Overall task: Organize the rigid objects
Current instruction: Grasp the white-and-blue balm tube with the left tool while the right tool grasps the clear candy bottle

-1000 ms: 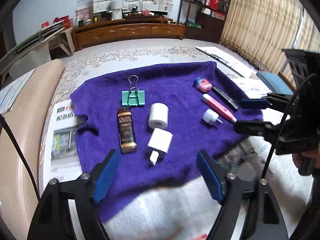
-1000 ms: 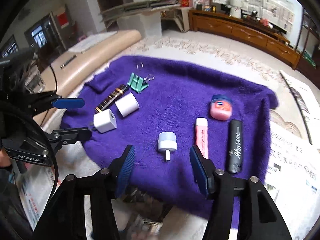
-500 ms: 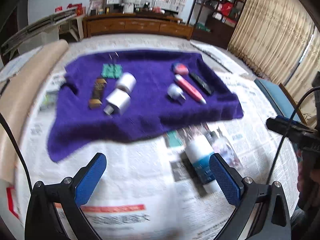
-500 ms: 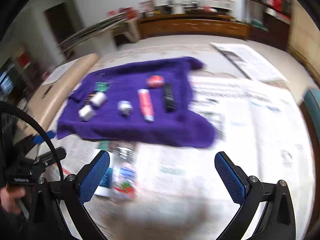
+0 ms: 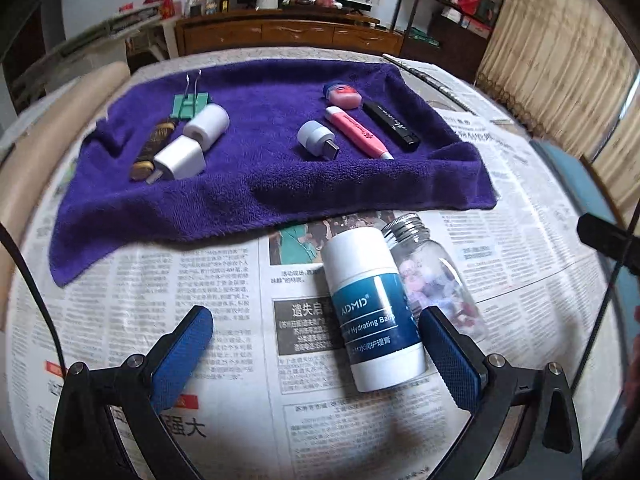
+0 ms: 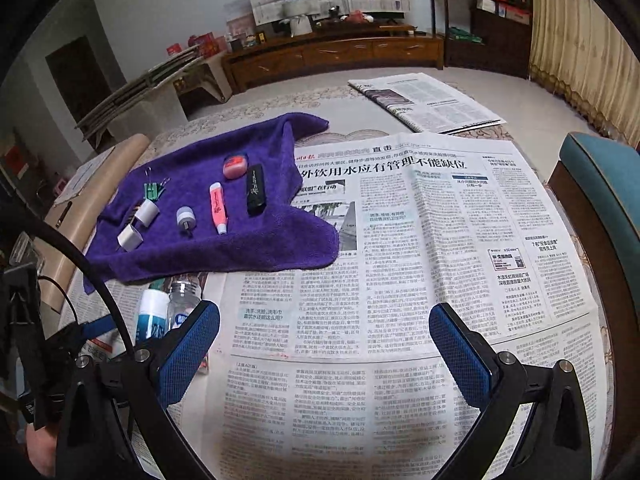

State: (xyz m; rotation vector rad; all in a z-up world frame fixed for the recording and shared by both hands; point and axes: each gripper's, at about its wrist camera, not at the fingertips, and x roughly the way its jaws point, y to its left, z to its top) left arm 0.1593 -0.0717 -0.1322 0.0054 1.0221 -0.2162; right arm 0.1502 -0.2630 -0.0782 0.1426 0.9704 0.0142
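A purple towel (image 5: 256, 184) lies on the newspaper-covered table, also in the right wrist view (image 6: 224, 236). On it lie a green binder clip (image 5: 191, 105), a brown tube (image 5: 154, 148), a white roll (image 5: 207, 124), a white charger (image 5: 179, 159), a grey USB plug (image 5: 317, 139), a pink tube (image 5: 357, 132), a black tube (image 5: 391, 125) and a pink tin (image 5: 343, 95). A white-and-blue bottle (image 5: 372, 312) and a clear glass jar (image 5: 434, 276) lie on the newspaper, in front of the towel. My left gripper (image 5: 316, 354) is open and empty, with the bottle's base between its fingers. My right gripper (image 6: 324, 354) is open and empty over bare newspaper.
Newspaper (image 6: 420, 248) covers the table, with a folded paper (image 6: 424, 104) at the far edge. A teal chair (image 6: 600, 216) stands at the right. A beige cushioned seat (image 5: 24, 160) runs along the left. A wooden cabinet (image 5: 288, 34) stands at the back.
Both grippers have pulled back from the towel and opened wider. The bottle and jar have come into view in front of the towel.
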